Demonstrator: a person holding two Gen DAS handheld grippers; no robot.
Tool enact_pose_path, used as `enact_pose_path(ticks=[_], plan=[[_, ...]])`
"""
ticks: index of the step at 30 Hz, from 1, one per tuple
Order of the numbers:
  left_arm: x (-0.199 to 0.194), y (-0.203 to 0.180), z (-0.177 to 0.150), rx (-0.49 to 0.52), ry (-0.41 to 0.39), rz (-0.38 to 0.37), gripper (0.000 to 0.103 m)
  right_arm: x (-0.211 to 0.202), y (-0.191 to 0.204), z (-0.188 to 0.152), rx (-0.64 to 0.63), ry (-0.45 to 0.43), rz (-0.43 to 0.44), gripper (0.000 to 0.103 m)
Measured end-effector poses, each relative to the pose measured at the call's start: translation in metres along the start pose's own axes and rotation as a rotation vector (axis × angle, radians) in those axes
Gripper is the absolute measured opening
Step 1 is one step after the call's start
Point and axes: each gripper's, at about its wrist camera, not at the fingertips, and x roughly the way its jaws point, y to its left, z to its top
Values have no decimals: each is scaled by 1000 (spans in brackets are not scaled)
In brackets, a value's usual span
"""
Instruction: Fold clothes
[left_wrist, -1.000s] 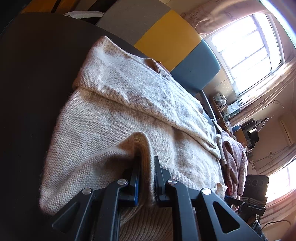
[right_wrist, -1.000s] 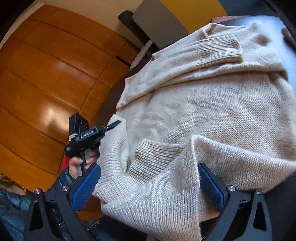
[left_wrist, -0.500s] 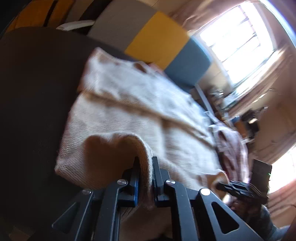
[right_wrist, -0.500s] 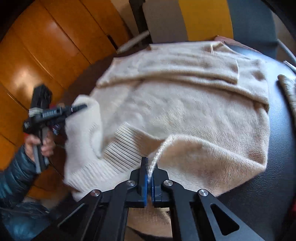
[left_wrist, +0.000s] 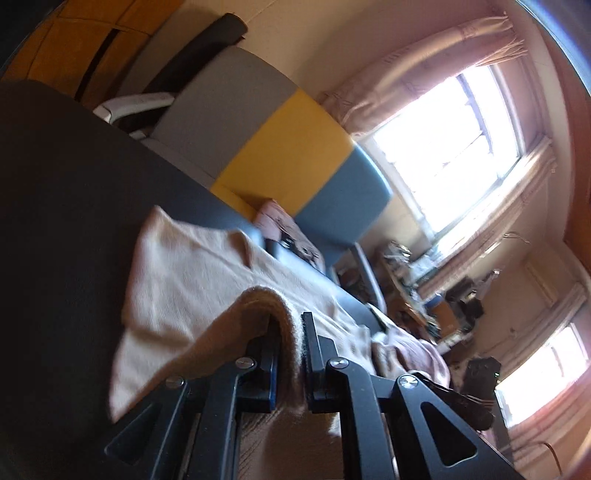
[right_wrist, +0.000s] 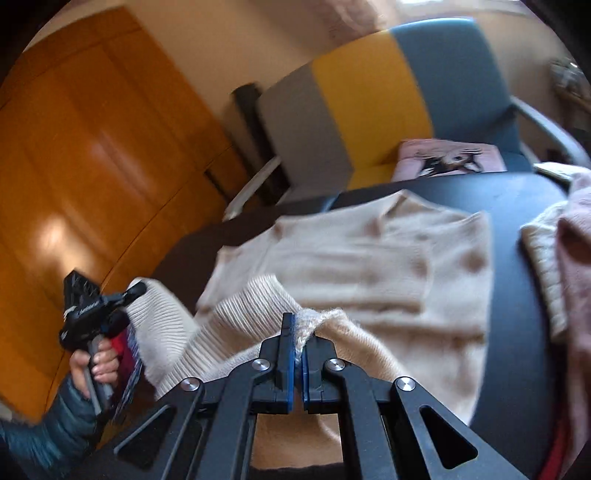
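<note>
A beige knit sweater (right_wrist: 388, 258) lies on a dark round table (right_wrist: 517, 295), its sleeves folded across the chest. My right gripper (right_wrist: 298, 332) is shut on the sweater's ribbed bottom hem and holds it lifted above the table. My left gripper (left_wrist: 290, 332) is shut on the other end of the hem, also raised; it shows at the left of the right wrist view (right_wrist: 136, 291). The sweater's upper part (left_wrist: 192, 273) still rests flat on the table (left_wrist: 66, 221).
A pile of pink and cream clothes (right_wrist: 561, 266) lies at the table's right edge. A folded pink garment (right_wrist: 447, 160) rests on a grey, yellow and blue bench (right_wrist: 369, 96) behind the table. Wooden cabinets (right_wrist: 92, 147) stand at the left. A bright window (left_wrist: 450, 147) is far right.
Both grippers have lifted the sweater's bottom hem higher and carried it toward the collar. The right gripper shut on the hem about a second ago.
</note>
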Motion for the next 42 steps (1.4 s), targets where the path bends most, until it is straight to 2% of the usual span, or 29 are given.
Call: enact_pose_path(ticks=[3, 7, 13, 17, 21, 27, 30, 34, 38, 42], plan=[[31, 10, 17, -3, 23, 60, 9, 14, -28, 17, 60, -15, -56, 3], [73, 29, 30, -13, 66, 143, 8, 43, -69, 26, 159, 9, -127, 3], [122, 66, 19, -29, 182, 292, 8, 84, -106, 15, 241, 96, -189, 3], [114, 75, 0, -51, 174, 254, 9, 81, -113, -3, 250, 80, -145, 3], [95, 71, -21, -19, 198, 252, 9, 71, -104, -20, 203, 101, -135, 2], [50, 71, -62, -42, 199, 245, 9, 45, -87, -55, 170, 133, -123, 2], [35, 65, -70, -39, 205, 263, 7, 34, -80, -68, 173, 138, -122, 2], [12, 55, -69, -58, 184, 233, 7, 23, -63, -67, 136, 138, -145, 3], [-14, 37, -47, -49, 94, 150, 7, 3, -48, -47, 106, 59, -134, 3], [-11, 18, -22, -3, 59, 140, 7, -17, -33, -29, 74, -16, -125, 3]])
